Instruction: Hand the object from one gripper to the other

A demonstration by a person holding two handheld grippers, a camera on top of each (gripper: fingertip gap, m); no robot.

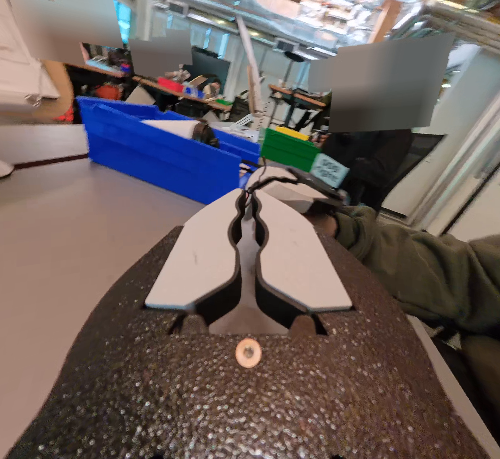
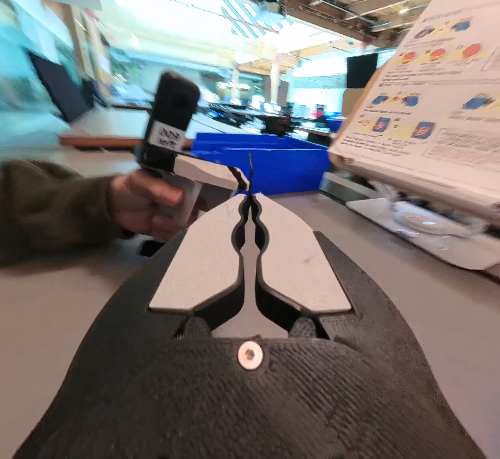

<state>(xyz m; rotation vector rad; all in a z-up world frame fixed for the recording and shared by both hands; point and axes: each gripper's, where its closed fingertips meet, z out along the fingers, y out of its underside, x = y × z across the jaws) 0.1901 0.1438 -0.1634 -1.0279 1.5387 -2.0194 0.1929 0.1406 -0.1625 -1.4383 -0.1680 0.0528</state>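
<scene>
A thin black wire (image 1: pixel 270 180) is strung between my two grippers above the grey table (image 1: pixel 81 229). My left gripper (image 1: pixel 247 195) is shut on one end of it. In the same view the right gripper's grey fingers (image 1: pixel 286 192) meet the wire just beyond, held by a hand in a green sleeve (image 1: pixel 405 262). In the right wrist view my right gripper (image 2: pixel 250 197) is shut on the wire (image 2: pixel 250 170), whose loose end stands up from the tips. The left gripper's finger (image 2: pixel 208 173) touches in from the left, held by a hand (image 2: pixel 146 202).
A blue bin (image 1: pixel 162 148) holding a white roll and a green bin (image 1: pixel 286 148) stand behind the grippers. In the right wrist view a blue bin (image 2: pixel 270 165) sits ahead, and a tilted printed sheet (image 2: pixel 422 100) overhangs a clear plastic pack (image 2: pixel 422 224) at the right. My left and right fingertips are right by each other.
</scene>
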